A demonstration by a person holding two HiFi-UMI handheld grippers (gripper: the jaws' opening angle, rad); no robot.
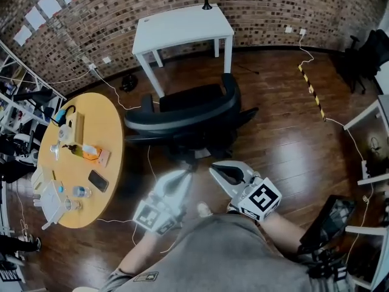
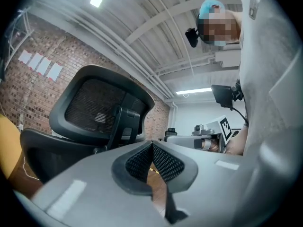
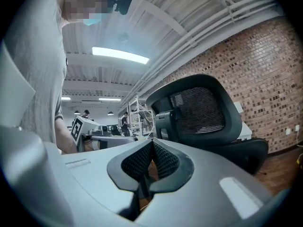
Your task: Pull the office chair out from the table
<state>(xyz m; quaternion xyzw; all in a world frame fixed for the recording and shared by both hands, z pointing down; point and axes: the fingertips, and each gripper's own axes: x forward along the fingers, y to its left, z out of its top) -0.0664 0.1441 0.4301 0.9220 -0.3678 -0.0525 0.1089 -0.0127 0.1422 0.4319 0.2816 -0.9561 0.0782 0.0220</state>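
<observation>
office chair (image 1: 188,117) mid-frame, below white table (image 1: 182,29), well apart, I judge pull done | L gripper (image 1: 181,176) + R gripper (image 1: 220,171) lower centre, near chair, not touching | both jaws pressed together, empty: no grip needed now

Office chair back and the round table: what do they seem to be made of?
Office chair: its back looks like black mesh stretched in a smooth plastic frame; the fine woven grid shows in the left gripper view. Round table: a pale, honey-coloured top with a dull finish, probably wood or wood-look laminate; no grain is visible to settle it.
</observation>
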